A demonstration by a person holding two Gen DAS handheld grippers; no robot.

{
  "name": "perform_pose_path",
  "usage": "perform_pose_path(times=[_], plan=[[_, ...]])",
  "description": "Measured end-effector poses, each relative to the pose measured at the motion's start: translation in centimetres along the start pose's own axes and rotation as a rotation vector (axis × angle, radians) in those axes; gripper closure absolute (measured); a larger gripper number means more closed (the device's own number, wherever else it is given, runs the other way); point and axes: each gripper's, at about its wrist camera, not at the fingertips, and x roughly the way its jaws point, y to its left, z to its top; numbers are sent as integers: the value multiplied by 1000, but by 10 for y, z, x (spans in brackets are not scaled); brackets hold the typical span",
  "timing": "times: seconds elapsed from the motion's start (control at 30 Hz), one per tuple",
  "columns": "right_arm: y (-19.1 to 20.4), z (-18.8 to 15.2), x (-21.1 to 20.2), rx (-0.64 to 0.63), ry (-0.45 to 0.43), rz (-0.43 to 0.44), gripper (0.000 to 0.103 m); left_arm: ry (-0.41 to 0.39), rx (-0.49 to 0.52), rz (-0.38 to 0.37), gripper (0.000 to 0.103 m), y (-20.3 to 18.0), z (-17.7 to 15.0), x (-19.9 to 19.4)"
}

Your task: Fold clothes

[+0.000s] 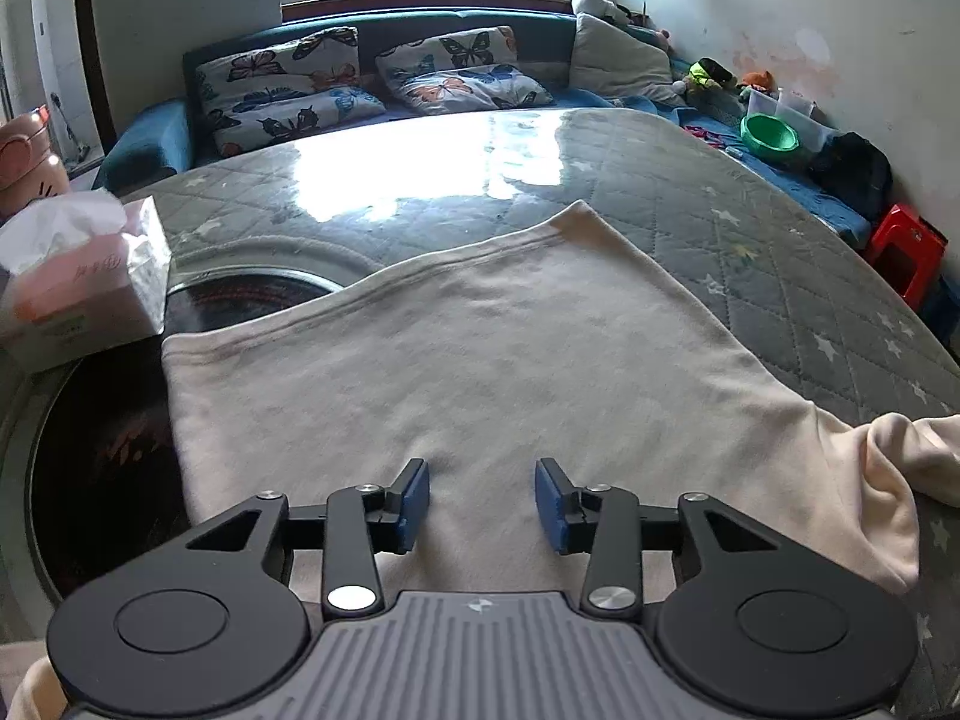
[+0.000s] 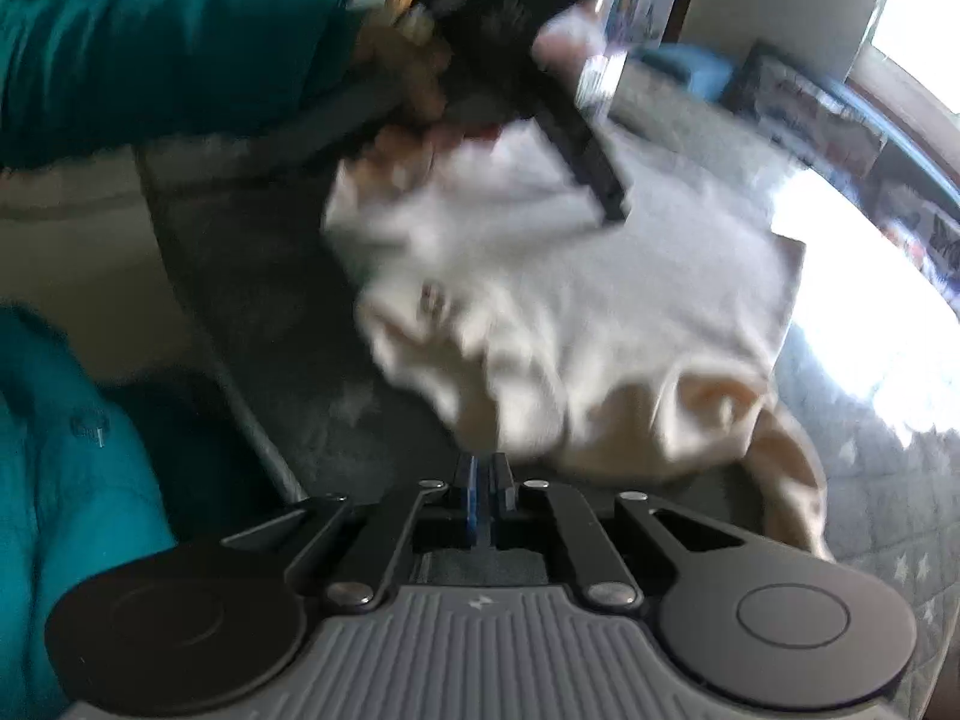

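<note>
Cream garment [image 1: 480,360] lies flat on the quilted counter [image 1: 780,228], hem far, sleeve [image 1: 870,480] bunched near right. Left gripper [image 1: 483,504] hovers over its near edge, fingers apart, nothing held. Right gripper [image 2: 485,498] has fingers together, empty, just short of the sleeve side, nearer that sleeve.

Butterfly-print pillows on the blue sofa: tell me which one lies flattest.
The front right butterfly-print pillow, lying nearly flat on the blue sofa seat. The others, like the back left pillow, lean against the backrest or lie at more of a slant.
</note>
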Motion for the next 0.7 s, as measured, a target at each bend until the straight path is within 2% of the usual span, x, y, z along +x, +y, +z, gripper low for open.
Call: perform_pose_path(times=[0.13, 0.3, 0.43, 0.6, 0.7], plan=[[-3, 17, 1, 14, -85, -2, 85, 1, -13, 9, 56, 2, -7, -8], [0, 24, 31, 63, -108, 23, 83, -17, -29, -1, 55, 1, -16, -25], [3, 17, 48, 112, -83, 36, 81, -38, -34, -23, 54, -4, -19, -39], [5, -6, 21, 187, -128, 49, 77, -56, -21, -74, 52, -22, -24, -48], [-7, -23, -1, 262, -151, 3, 77, -55, -2, -107, 51, -38, -30, -48]])
